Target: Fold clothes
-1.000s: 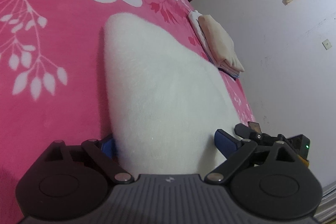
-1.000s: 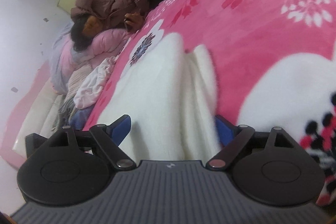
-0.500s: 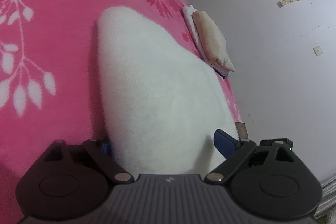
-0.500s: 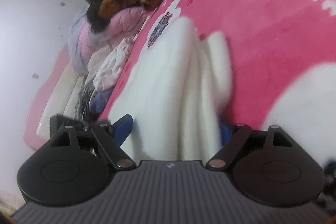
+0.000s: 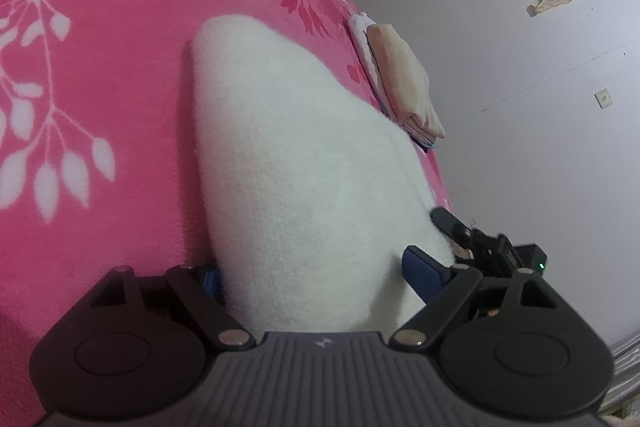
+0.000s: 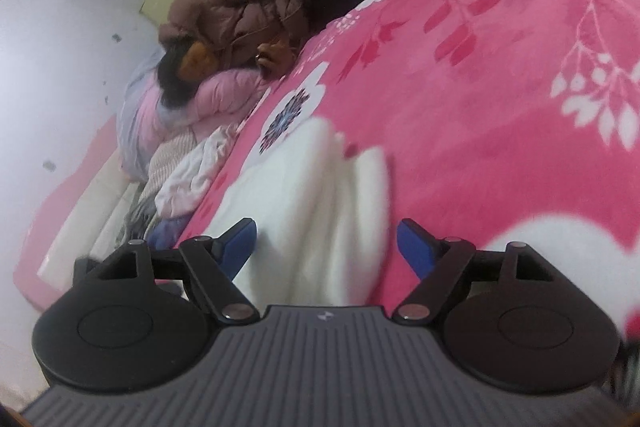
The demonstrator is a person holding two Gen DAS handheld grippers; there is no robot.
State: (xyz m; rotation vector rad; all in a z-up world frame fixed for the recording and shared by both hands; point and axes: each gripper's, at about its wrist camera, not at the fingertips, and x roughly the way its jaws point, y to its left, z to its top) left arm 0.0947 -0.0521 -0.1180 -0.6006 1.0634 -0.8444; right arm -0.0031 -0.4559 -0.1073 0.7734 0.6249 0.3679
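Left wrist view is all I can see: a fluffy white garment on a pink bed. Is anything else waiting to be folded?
Observer: Yes. The right wrist view shows a loose heap of clothes at the edge of the bed.
Operator: Is the other tool gripping the white thing?
Observer: No. The right gripper has just been closing its jaws, yet they stand apart, with the white garment between them, unpinched.
Operator: Anyone else there?
Observer: A person in a brown puffer jacket lies beyond the heap.

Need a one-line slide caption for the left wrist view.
Left gripper straddling white fleece garment on pink floral blanket.
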